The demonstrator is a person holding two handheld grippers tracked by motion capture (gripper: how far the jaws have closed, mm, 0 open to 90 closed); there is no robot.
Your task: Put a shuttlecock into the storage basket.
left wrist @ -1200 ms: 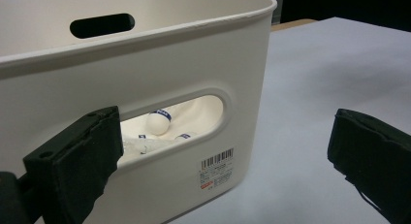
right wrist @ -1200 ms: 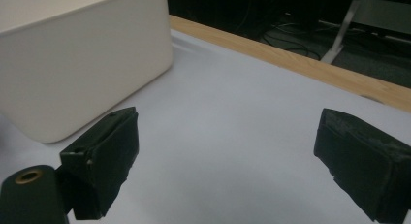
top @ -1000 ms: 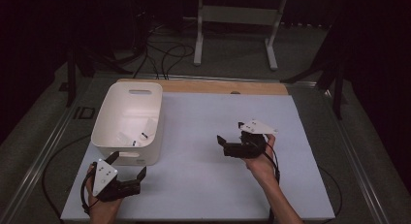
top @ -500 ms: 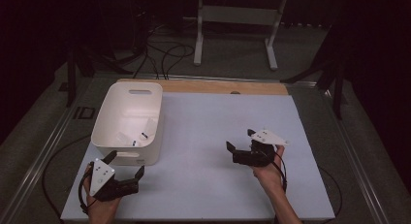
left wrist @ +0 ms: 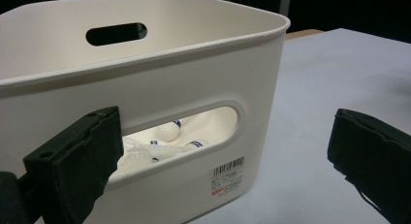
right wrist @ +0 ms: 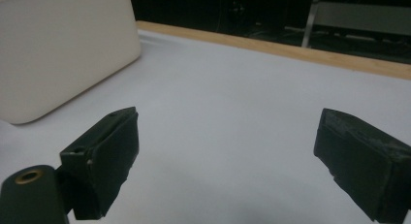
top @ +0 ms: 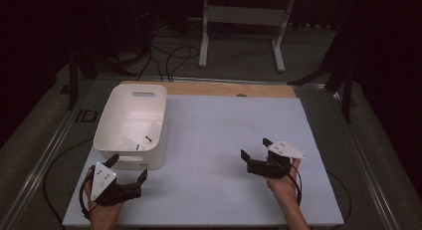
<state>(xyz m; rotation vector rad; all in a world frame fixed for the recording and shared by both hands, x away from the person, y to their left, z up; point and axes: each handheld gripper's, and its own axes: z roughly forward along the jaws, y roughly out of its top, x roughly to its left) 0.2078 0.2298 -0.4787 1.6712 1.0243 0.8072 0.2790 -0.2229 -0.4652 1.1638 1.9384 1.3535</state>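
Dim light falls on my white table (top: 209,140), its surroundings nearly black; my near jaws look softly blurred

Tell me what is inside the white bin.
The bin holds small white items with dark blue markings and something clear and crinkled, seen through the handle slot. The walls hide the rest of the floor.

A small white barcode sticker (left wrist: 229,178) sits on the near wall of the white bin (left wrist: 203,69), below its handle slot; its bars and tiny print lines are too small to read.
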